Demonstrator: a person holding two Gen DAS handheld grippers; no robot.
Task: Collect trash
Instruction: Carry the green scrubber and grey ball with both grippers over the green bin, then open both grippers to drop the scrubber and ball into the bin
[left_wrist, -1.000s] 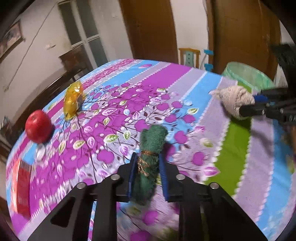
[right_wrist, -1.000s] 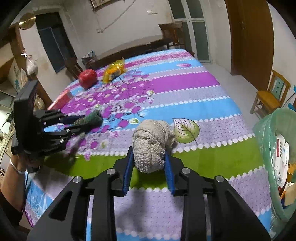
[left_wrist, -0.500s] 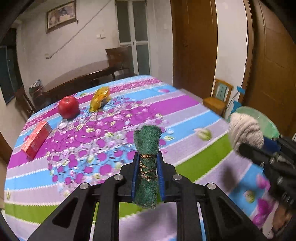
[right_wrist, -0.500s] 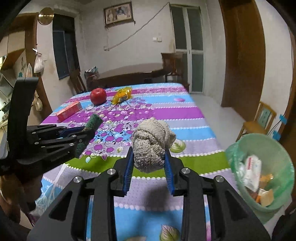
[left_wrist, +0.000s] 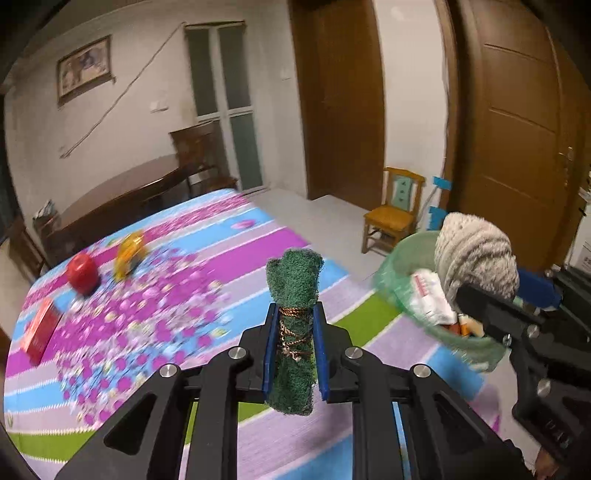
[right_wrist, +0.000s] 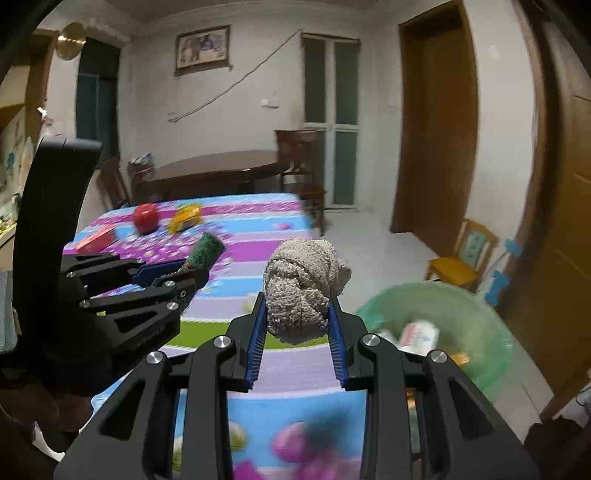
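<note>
Above the floral tablecloth (left_wrist: 229, 266), left tongs (left_wrist: 294, 354) pinch a green scourer (left_wrist: 293, 295), right tongs (right_wrist: 297, 332) a beige rag (right_wrist: 301, 291).

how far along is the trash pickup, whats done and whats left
Done: the green-lined bin beside the table already holds some packaging. In hand: the left gripper is shut on the green scouring pad, the right gripper on the beige cloth wad, neither dropped in yet. Left on the tablecloth: a yellow wrapper and red box, possibly trash, beside a red apple.

Black claws (left_wrist: 294, 354), blue ribbed pads (right_wrist: 256, 343)
</note>
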